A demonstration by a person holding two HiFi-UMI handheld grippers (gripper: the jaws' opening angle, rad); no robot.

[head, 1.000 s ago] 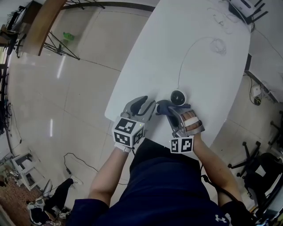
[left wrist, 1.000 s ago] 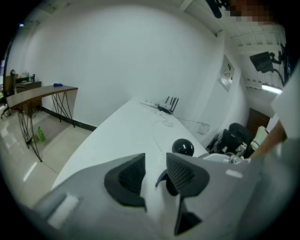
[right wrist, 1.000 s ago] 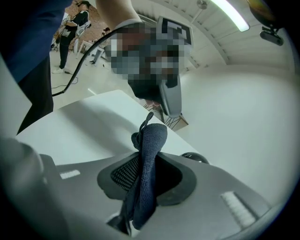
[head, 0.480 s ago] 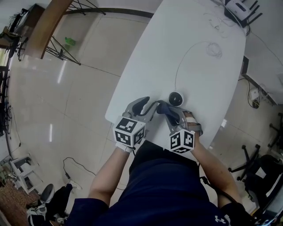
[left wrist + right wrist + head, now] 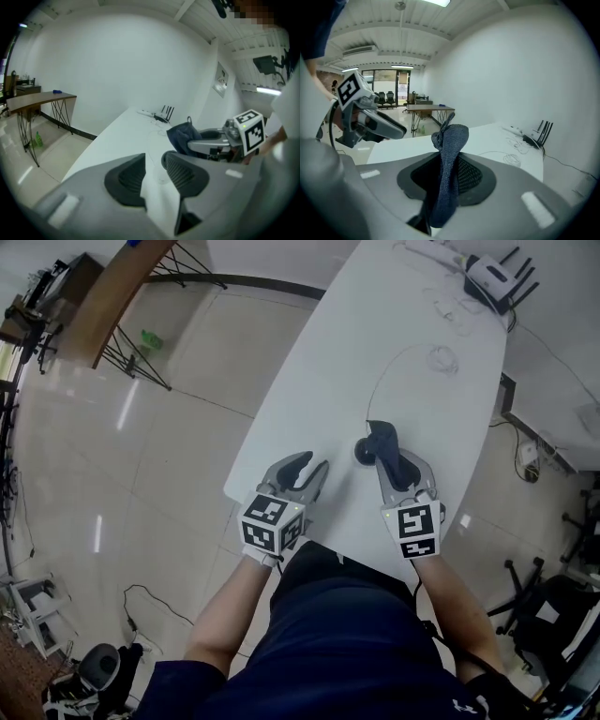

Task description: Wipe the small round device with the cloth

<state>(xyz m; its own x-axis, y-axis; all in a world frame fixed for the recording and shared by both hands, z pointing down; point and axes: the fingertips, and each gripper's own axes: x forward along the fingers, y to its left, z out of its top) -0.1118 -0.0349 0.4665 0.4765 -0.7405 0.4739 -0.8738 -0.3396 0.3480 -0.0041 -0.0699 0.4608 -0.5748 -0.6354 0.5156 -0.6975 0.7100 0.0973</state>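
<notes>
The small round device (image 5: pixel 360 454), dark with a pale ring, sits on the white table (image 5: pixel 319 399) near its front edge; a thin cable (image 5: pixel 382 381) runs from it. My right gripper (image 5: pixel 392 457) is shut on a dark blue cloth (image 5: pixel 382 441), which hangs just over the device's right side and hides part of it. In the right gripper view the cloth (image 5: pixel 450 154) stands bunched between the pads of that right gripper (image 5: pixel 445 180). My left gripper (image 5: pixel 306 474) hovers to the device's left, open, with nothing between its fingers (image 5: pixel 131 178).
A white router (image 5: pixel 490 277) with black antennas and loose coiled cables (image 5: pixel 439 359) lie at the table's far end. Tiled floor (image 5: pixel 150 456) lies to the left of the table. A wooden side table (image 5: pixel 103 296) stands at the far left.
My right gripper has rolled upright and risen, carrying the cloth from beside the device's left to over its right side. The left gripper has lifted slightly.
</notes>
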